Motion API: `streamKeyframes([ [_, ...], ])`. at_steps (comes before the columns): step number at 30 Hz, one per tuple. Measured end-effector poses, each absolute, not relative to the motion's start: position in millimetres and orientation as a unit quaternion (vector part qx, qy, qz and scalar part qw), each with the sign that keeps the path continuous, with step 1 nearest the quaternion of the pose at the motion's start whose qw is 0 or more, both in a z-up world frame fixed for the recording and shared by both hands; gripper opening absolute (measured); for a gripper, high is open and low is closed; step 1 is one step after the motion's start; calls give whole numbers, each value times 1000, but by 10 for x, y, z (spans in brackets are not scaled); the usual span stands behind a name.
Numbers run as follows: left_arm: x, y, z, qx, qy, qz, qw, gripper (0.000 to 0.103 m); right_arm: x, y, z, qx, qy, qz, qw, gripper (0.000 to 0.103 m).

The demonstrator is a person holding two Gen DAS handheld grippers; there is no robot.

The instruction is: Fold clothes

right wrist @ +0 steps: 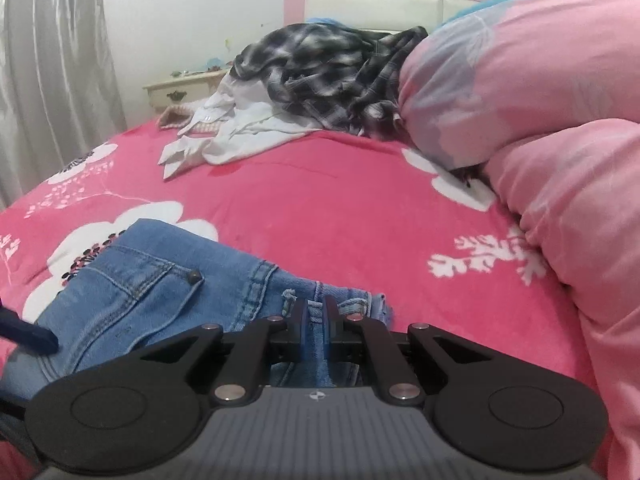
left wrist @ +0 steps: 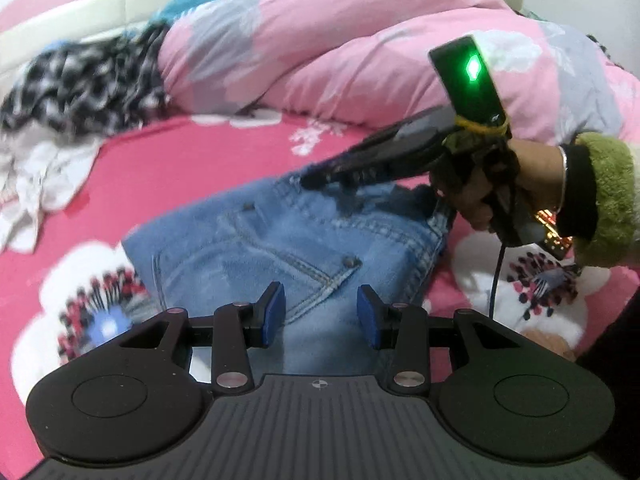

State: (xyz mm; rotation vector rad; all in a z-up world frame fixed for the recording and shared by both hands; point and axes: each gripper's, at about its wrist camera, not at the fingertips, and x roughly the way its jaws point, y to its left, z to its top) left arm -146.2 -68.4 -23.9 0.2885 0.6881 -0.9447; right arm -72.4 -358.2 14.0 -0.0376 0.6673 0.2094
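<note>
In the left wrist view, the picture is blurring, so the black and white checked shirt [left wrist: 80,84] and the crumpled white shirt [left wrist: 36,176] at the left are hard to make out. The folded light blue denim jeans [left wrist: 280,248] are lying on the bright pink flowered bed sheet [left wrist: 188,168], and their near end is hiding behind the left gripper [left wrist: 321,313]. Its blue-padded fingers [left wrist: 274,312] are standing partly apart above the denim, and they are not pressing it. The right gripper [left wrist: 316,178], held by a hand [left wrist: 472,196] in a green fluffy sleeve [left wrist: 612,200], is reaching the far waistband.

In the right wrist view, the right gripper [right wrist: 316,320] is pinching a fold of the waistband of the jeans [right wrist: 160,280], fingers almost together. The light pink puffy quilt [right wrist: 540,100] is cut off at the right edge.
</note>
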Motion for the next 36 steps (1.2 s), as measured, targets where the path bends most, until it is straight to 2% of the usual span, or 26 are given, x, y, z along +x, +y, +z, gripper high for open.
streamKeyframes([
  [4,-1416,-686,-293,120,332,-443,824,40,-730,-3496,233,-47,337,95,936,6],
  [7,-1422,-666,-308,115,328,-442,827,41,-900,-3444,512,-72,322,89,940,10],
  [11,-1470,-652,-345,118,312,-444,832,41,-1321,-3381,853,-76,300,130,942,10],
  [13,-1486,-643,-359,117,307,-445,833,41,-1429,-3315,762,-101,328,134,930,10],
  [15,-1495,-623,-364,110,305,-450,832,41,-1391,-3282,425,-126,386,106,908,10],
  [18,-1549,-586,-254,120,298,-464,826,41,-1432,-3349,118,-104,380,87,915,10],
  [22,-1651,-327,-38,117,294,-482,817,41,-1432,-3348,427,-92,383,88,915,10],
  [28,-1647,6,-95,23,371,-469,801,42,-1547,-2999,931,-78,317,217,920,13],
  [30,-1619,23,-165,16,393,-463,794,42,-1532,-2766,777,-111,331,253,902,12],
  [32,-1613,28,-208,20,405,-460,790,43,-1476,-2574,372,-184,379,243,874,10],
  [33,-1616,31,-223,22,409,-459,789,43,-1496,-2546,154,-212,377,242,868,10],
  [36,-1618,55,-261,20,420,-455,785,43,-1422,-2531,175,-194,389,235,869,10],
])
